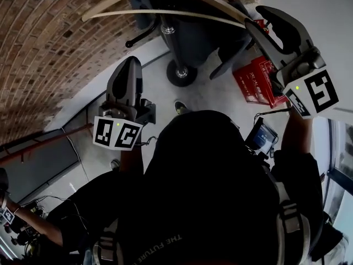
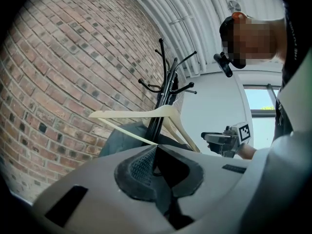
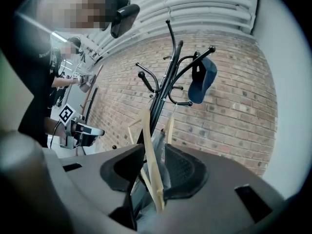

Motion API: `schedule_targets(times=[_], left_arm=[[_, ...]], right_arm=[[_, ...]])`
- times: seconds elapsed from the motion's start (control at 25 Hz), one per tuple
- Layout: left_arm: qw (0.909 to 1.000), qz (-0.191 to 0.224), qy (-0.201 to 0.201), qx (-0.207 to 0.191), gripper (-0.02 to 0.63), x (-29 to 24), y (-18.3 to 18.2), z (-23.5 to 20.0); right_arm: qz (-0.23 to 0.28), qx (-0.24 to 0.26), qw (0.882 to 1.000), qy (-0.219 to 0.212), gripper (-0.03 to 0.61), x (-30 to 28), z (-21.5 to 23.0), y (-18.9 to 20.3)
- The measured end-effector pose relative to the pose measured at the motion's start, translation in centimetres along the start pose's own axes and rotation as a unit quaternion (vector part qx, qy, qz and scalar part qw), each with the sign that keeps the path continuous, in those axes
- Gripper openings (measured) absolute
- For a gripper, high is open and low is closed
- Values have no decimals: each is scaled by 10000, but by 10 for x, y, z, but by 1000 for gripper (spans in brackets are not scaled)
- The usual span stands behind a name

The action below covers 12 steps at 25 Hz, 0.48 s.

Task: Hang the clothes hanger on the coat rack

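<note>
A pale wooden hanger (image 1: 165, 11) (image 2: 146, 114) hangs level beside the black coat rack (image 2: 163, 91) (image 3: 165, 82); whether its hook rests on a rack arm I cannot tell. My right gripper (image 1: 258, 20) (image 3: 153, 174) is at the hanger's right end. The thin hanger arm (image 3: 148, 150) stands between its wide jaws, with a gap showing on the right pad's side, so it is open. My left gripper (image 1: 132, 64) (image 2: 157, 162) is lower and to the left, away from the hanger, with its jaws together and nothing in them.
A brick wall (image 1: 49, 43) runs along the left. The rack's round base (image 1: 181, 73) stands on the pale floor, and a dark garment (image 2: 122, 140) hangs on its pole. A blue cap (image 3: 202, 84) hangs on an upper arm. Red boxes (image 1: 256, 81) lie on the floor to the right.
</note>
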<state>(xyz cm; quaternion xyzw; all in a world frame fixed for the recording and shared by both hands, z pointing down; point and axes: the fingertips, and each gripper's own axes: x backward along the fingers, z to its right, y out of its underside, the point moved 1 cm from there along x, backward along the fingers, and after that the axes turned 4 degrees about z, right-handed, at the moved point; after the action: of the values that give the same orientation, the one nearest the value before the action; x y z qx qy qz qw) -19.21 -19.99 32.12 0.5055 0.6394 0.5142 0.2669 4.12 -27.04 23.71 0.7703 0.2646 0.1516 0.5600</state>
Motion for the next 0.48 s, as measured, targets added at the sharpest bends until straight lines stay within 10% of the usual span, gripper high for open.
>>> schedule_targets(times=[0.48], left_arm=[[9998,-95,136,58,20,-14,13,17]], right_arm=[[137,-562,9944,880,65,40,17,27]])
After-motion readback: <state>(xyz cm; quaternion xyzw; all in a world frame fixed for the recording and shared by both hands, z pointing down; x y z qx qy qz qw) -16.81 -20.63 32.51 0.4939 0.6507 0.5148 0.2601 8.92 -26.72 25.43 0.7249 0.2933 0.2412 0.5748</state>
